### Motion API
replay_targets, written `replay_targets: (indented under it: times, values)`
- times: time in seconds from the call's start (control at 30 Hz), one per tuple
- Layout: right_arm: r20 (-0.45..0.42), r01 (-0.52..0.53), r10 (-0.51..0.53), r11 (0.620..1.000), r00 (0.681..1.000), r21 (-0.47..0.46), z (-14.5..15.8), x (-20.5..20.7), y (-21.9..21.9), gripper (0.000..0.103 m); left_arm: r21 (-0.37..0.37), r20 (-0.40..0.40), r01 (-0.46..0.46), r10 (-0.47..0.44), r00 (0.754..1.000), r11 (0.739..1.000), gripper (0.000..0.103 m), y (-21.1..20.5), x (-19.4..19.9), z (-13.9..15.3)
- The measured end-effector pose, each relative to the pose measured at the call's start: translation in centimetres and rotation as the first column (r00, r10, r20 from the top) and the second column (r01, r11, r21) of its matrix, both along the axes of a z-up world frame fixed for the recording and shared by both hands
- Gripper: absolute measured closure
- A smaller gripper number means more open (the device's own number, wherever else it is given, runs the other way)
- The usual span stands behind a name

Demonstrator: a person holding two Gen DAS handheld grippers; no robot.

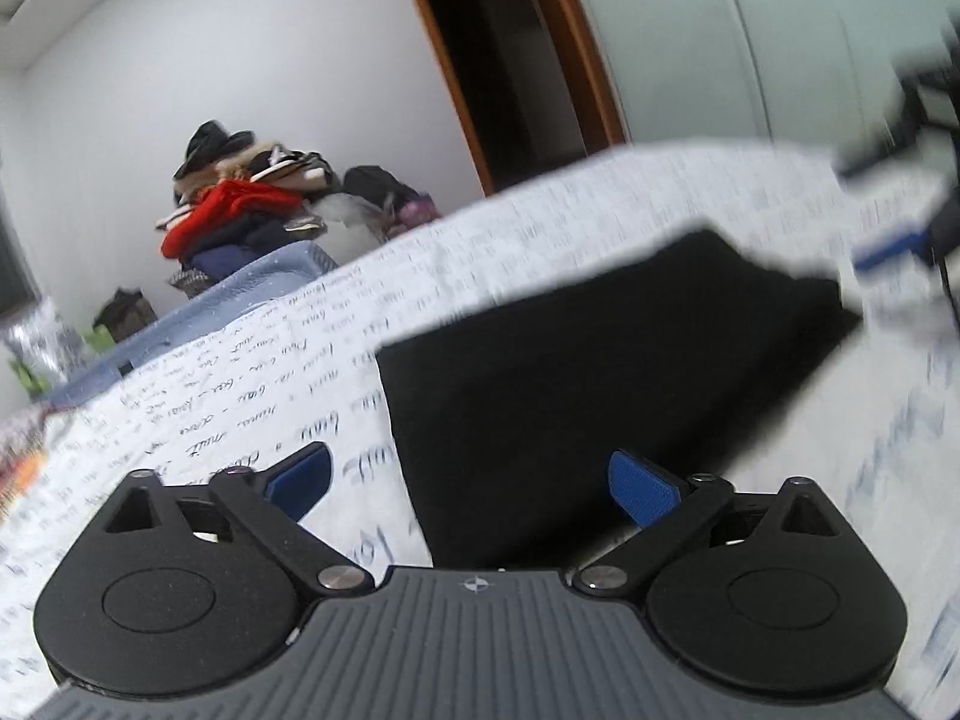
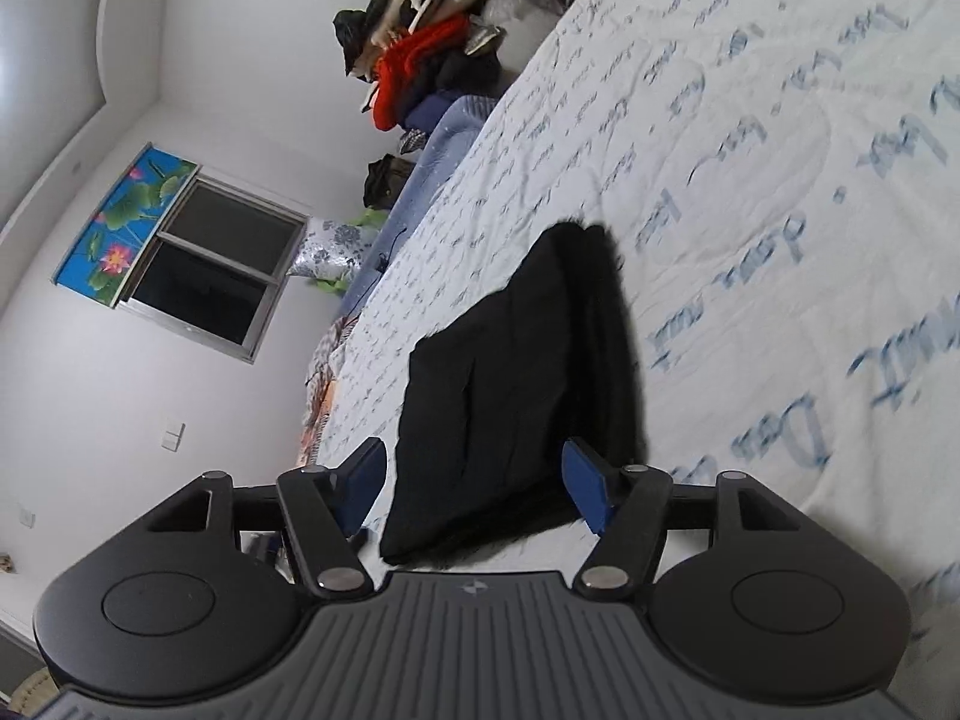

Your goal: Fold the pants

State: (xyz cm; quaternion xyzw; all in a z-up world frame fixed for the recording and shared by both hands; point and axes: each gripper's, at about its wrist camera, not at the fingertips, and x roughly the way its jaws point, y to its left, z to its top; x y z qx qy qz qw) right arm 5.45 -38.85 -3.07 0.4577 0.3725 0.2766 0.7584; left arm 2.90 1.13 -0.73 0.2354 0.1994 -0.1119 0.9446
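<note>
The black pants (image 1: 600, 372) lie folded into a compact block on the white bedsheet with blue script (image 1: 288, 372). My left gripper (image 1: 471, 483) is open and empty, just short of the pants' near edge. In the right wrist view the pants (image 2: 516, 384) lie between and beyond my open right gripper (image 2: 474, 483), which holds nothing. The right gripper also shows, blurred, at the far right of the left wrist view (image 1: 900, 240), beyond the pants.
A heap of clothes with a red garment (image 1: 240, 210) sits past the bed's far edge, also in the right wrist view (image 2: 420, 60). A dark doorway (image 1: 504, 60), a window (image 2: 210, 264) and white walls surround the bed. A blue mattress edge (image 1: 198, 312) borders the sheet.
</note>
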Motion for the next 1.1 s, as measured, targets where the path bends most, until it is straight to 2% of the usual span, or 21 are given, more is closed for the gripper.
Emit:
replay_targets:
  times: [0.07, 0.17, 0.23, 0.3, 0.37, 0.4, 0.43, 0.5, 0.6, 0.67, 0.77, 0.87, 0.97, 1.03, 1.1]
  values:
    - [-0.022, 0.002, -0.001, 1.0, 1.0, 0.012, -0.5, 0.3, 0.8, 0.038, 0.043, 0.019, -0.015, 0.015, 1.0, 0.999, 0.007, -0.3, -0.3, -0.9]
    - [-0.084, 0.005, -0.006, 1.0, 0.996, -0.023, -1.6, 1.1, 1.6, 0.038, 0.049, 0.006, -0.052, 0.052, 0.999, 0.997, 0.007, -0.5, 0.3, -1.7]
    - [-0.101, 0.0, 0.003, 1.0, 0.995, 0.022, -2.3, 1.6, 1.9, 0.038, 0.054, -0.018, -0.061, 0.062, 0.998, 0.997, 0.01, -0.5, 0.9, -2.1]
    - [-0.129, 0.017, -0.009, 0.998, 0.992, 0.059, -2.9, 2.0, 2.0, 0.038, 0.045, -0.031, -0.043, 0.045, 0.999, 0.998, 0.016, -0.3, 1.0, -2.1]
    - [-0.142, 0.036, -0.024, 0.996, 0.99, 0.083, -3.5, 2.3, 2.0, 0.04, 0.019, -0.061, -0.023, 0.024, 0.998, 1.0, 0.031, 0.1, 1.2, -2.0]
    - [-0.138, 0.058, -0.047, 0.995, 0.989, 0.078, -3.7, 2.3, 2.0, 0.049, -0.009, -0.085, -0.017, 0.016, 0.996, 1.0, 0.033, 0.4, 1.4, -1.9]
    - [-0.132, 0.081, -0.074, 0.996, 0.989, 0.047, -3.7, 2.1, 2.1, 0.067, -0.034, -0.104, -0.027, 0.023, 0.994, 0.999, 0.033, 0.7, 1.6, -1.7]
    - [-0.141, 0.104, -0.105, 0.994, 0.984, -0.013, -3.9, 1.8, 2.5, 0.08, -0.089, -0.145, -0.056, 0.042, 0.989, 0.994, 0.033, 1.4, 2.1, -1.5]
    - [-0.147, 0.15, -0.146, 0.989, 0.978, 0.018, -4.4, 1.0, 2.1, 0.084, -0.233, -0.248, -0.123, 0.064, 0.967, 0.965, 0.039, 3.5, 2.8, -0.8]
    - [-0.129, 0.153, -0.151, 0.988, 0.98, 0.005, -4.3, 0.7, 2.3, 0.086, -0.307, -0.295, -0.169, 0.075, 0.952, 0.937, 0.054, 5.0, 3.1, -0.6]
    - [-0.136, 0.149, -0.148, 0.989, 0.98, -0.003, -4.5, 0.7, 2.5, 0.087, -0.406, -0.361, -0.217, 0.062, 0.93, 0.888, 0.06, 6.4, 3.9, -1.2]
    - [-0.123, 0.153, -0.153, 0.988, 0.981, -0.01, -3.6, 0.7, 2.2, 0.088, -0.448, -0.38, -0.241, 0.06, 0.923, 0.861, 0.066, 6.5, 4.1, -1.1]
    - [-0.078, 0.16, -0.163, 0.986, 0.984, -0.035, -2.1, 0.5, 1.2, 0.089, -0.454, -0.382, -0.241, 0.057, 0.922, 0.858, 0.066, 6.6, 4.3, -1.3]
    - [-0.124, 0.148, -0.156, 0.986, 0.98, -0.073, -3.5, 0.8, 1.0, 0.092, -0.473, -0.379, -0.249, 0.06, 0.923, 0.845, 0.066, 6.6, 4.2, -1.6]
    - [-0.134, 0.147, -0.15, 0.989, 0.98, -0.031, -4.6, 0.7, 0.9, 0.093, -0.481, -0.385, -0.26, 0.065, 0.921, 0.837, 0.067, 6.7, 4.2, -1.6]
